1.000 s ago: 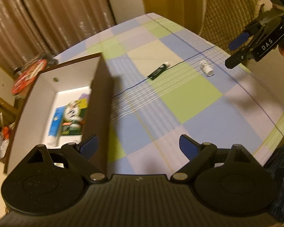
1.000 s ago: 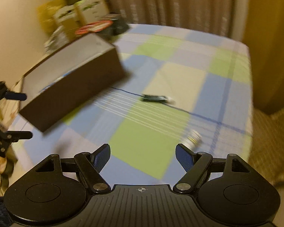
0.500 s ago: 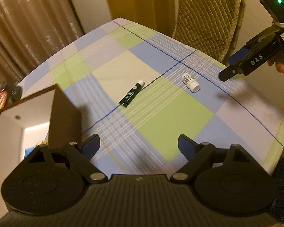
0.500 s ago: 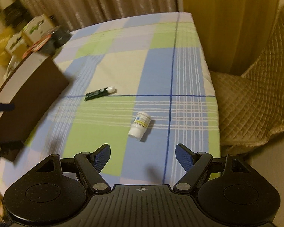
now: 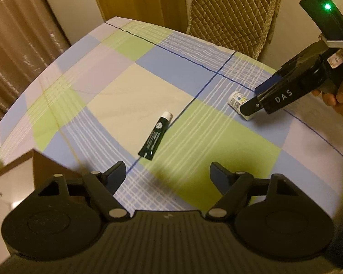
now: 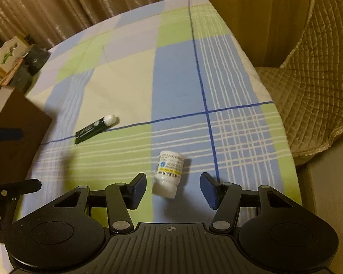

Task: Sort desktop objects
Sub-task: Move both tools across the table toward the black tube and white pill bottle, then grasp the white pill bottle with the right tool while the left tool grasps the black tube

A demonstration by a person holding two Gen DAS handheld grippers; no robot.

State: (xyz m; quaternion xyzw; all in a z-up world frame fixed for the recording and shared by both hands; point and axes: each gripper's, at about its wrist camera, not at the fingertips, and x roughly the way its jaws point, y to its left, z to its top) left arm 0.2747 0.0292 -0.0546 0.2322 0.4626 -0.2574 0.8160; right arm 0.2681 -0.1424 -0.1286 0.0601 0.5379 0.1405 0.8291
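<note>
A small white pill bottle lies on its side on the checked tablecloth, between the open fingers of my right gripper without touching them. From the left wrist view the same bottle is partly hidden behind the right gripper, which a hand holds. A dark green tube with a white cap lies mid-table, a short way ahead of my open, empty left gripper. The tube shows left of the bottle in the right wrist view.
A brown box with a white inside stands at the left, its corner close to the tube. A quilted chair sits past the table's right edge. Clutter of boxes lies at the far left corner.
My right gripper has come down and forward so the bottle now lies between its fingers. My left gripper has swung right from the box toward the tube.
</note>
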